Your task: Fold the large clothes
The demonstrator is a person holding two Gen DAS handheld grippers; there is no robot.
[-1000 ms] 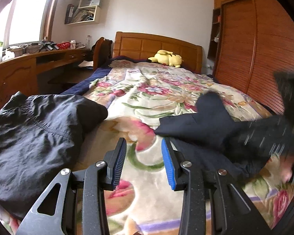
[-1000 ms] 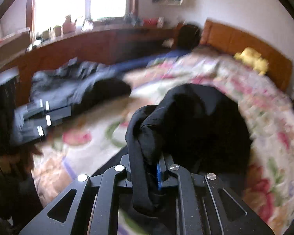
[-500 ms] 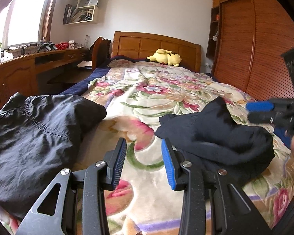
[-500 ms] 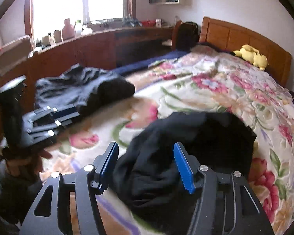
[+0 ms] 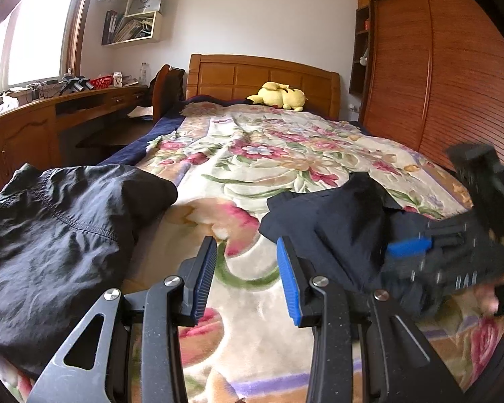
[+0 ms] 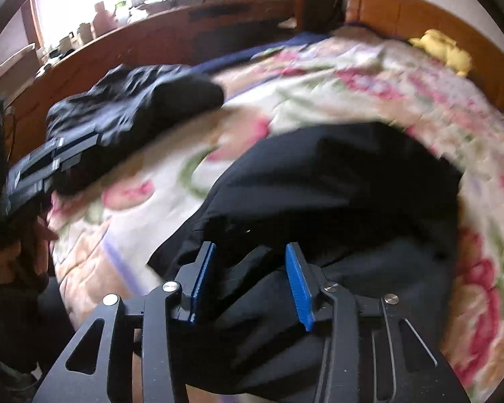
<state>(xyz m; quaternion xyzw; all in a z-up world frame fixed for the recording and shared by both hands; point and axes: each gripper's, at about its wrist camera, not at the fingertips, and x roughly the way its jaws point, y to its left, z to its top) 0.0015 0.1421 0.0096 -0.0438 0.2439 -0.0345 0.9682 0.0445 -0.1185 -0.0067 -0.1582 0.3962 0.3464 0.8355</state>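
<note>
A dark navy garment (image 5: pixel 346 228) lies bunched on the floral bedspread (image 5: pixel 252 154), right of centre; in the right wrist view it (image 6: pixel 336 194) fills the foreground. My right gripper (image 6: pixel 248 278) is open, its jaws low over the garment's near edge with cloth between and under them. It shows blurred at the right in the left wrist view (image 5: pixel 430 258). My left gripper (image 5: pixel 247 275) is open and empty above bare bedspread, just left of the garment. A second black garment (image 5: pixel 60 231) lies crumpled at the left edge of the bed.
A wooden headboard (image 5: pixel 262 77) and a yellow plush toy (image 5: pixel 279 95) are at the far end. A wooden desk (image 5: pixel 50 117) with clutter runs along the left under the window. A wooden wardrobe (image 5: pixel 447 84) stands at the right.
My right gripper let go of the navy garment, which dropped onto the bed, then came down over its near edge. The left gripper has stayed still.
</note>
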